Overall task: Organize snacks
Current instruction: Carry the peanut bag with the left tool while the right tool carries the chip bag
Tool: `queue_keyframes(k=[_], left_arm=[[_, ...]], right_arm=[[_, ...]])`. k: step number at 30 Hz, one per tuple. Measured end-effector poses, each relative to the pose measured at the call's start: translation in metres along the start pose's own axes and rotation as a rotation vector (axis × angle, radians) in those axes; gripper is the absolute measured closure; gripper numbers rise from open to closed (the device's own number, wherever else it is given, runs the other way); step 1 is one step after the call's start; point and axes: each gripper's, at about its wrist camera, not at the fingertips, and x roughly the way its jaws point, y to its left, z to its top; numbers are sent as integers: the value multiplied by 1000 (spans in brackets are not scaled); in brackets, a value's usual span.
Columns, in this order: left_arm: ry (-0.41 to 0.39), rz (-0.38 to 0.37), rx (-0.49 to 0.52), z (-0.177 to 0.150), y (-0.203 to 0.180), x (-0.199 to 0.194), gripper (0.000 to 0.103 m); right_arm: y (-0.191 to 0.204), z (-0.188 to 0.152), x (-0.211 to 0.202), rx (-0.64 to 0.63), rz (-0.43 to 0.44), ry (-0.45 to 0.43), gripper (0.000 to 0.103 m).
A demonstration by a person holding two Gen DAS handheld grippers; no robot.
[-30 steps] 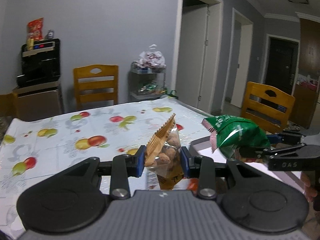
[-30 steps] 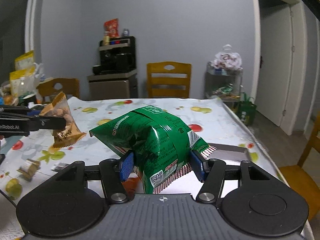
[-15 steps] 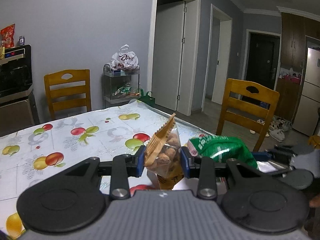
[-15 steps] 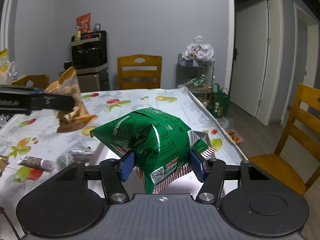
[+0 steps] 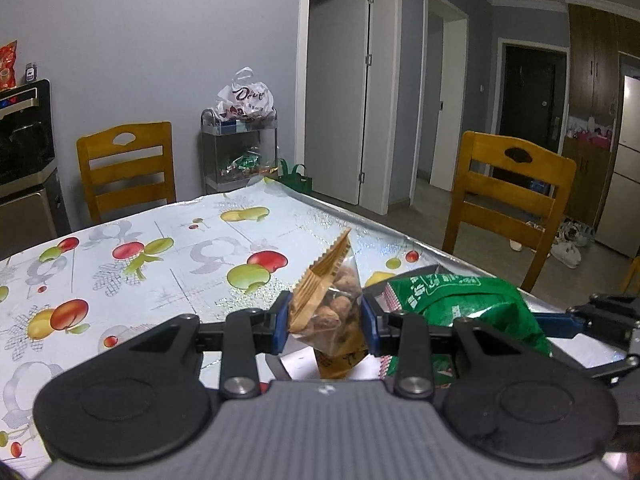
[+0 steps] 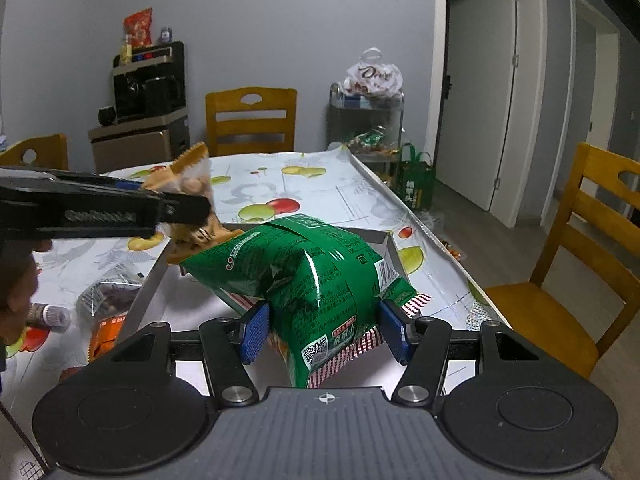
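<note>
Two snack bags [image 6: 304,276] between tongs [image 6: 324,330]

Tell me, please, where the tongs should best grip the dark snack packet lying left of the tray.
Probably across its crinkled middle, coming straight down from above. The dark snack packet lies flat on the table, close beside the tray at its left wall, with an orange packet just nearer, so a sideways approach looks crowded.

Grey walls [image 5: 160,40] — wooden chairs [image 5: 516,196]
</note>
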Motion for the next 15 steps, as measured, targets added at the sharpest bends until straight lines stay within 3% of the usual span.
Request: queue_keyframes(k=[15], left_arm=[[46, -9, -24, -10, 1, 18, 70]], right_arm=[[1, 2, 5, -19, -23, 13, 44]])
